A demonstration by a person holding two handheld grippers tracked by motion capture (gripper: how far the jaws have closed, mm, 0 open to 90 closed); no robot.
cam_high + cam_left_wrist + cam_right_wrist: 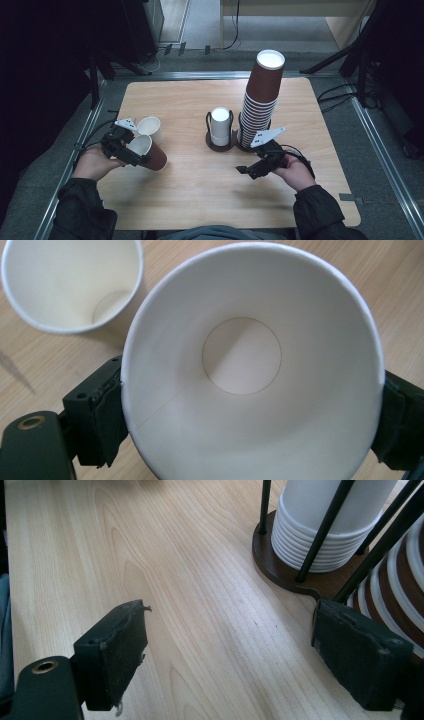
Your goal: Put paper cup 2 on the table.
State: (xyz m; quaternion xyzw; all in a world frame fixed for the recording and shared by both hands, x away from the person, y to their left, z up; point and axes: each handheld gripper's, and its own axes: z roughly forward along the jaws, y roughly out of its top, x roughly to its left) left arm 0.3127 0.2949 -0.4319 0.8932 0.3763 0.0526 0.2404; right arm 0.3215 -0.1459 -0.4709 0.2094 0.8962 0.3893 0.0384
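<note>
Brown cup (152, 153) white inside, white cup (150, 127), pale wood table (200, 190)

The cup holder (220, 141) stands in the middle of the bench (200, 185). Toward the person from it, the wood is bare and gives wide room to pass. Just beside it, on its right, a tall stack of brown cups (260, 100) blocks the way. Well apart on its left, a white cup (150, 126) stands.

Lighting: lit tabletop (200, 195) within a dark room.
Overhead light glares on the white rim of the tall brown cup stack (261, 95); corners of the high view fall to black. Both gripper views are evenly bright, with soft shadows and nearby jaws slightly blurred.
</note>
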